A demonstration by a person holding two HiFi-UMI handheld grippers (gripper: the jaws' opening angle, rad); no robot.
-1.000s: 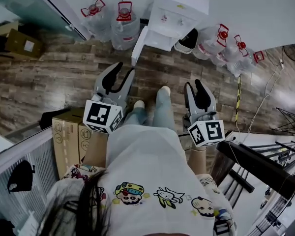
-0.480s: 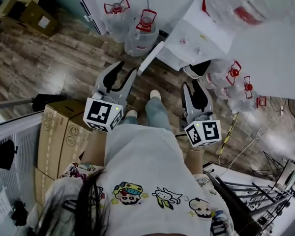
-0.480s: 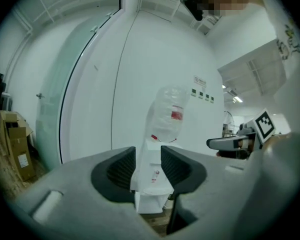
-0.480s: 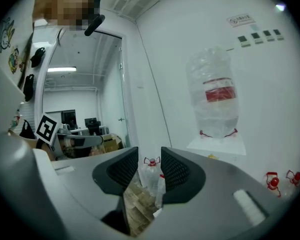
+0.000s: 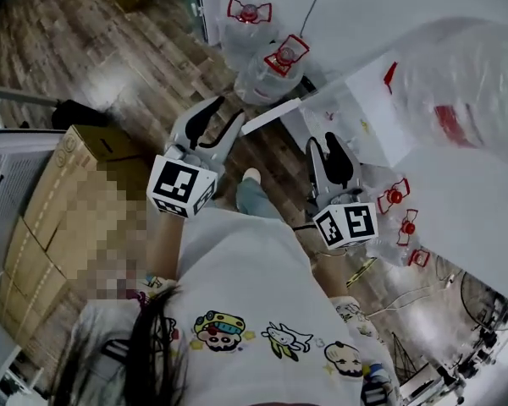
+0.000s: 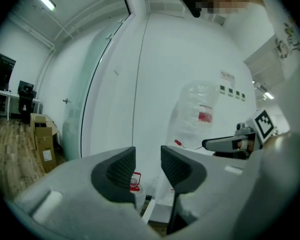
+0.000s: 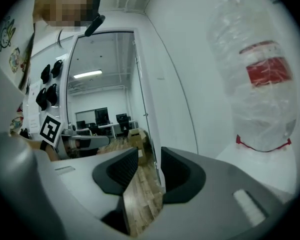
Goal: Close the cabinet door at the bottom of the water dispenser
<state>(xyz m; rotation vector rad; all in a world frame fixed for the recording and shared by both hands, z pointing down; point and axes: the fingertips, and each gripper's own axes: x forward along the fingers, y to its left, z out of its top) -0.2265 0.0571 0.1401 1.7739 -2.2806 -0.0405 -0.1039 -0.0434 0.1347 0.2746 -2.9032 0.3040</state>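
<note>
Head view: you've stepped up to the dispenser [image 5: 349, 112], and its door [image 5: 271, 116] (still ajar) now lies just past your left gripper [image 5: 227, 108]. The right gripper [image 5: 323, 140] flanks it. Both sets of jaws stand narrowly apart, empty.

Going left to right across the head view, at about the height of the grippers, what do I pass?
In order: brown cardboard boxes → left hand-held gripper → open white cabinet door → right hand-held gripper → large clear water bottle with a red label.
</note>
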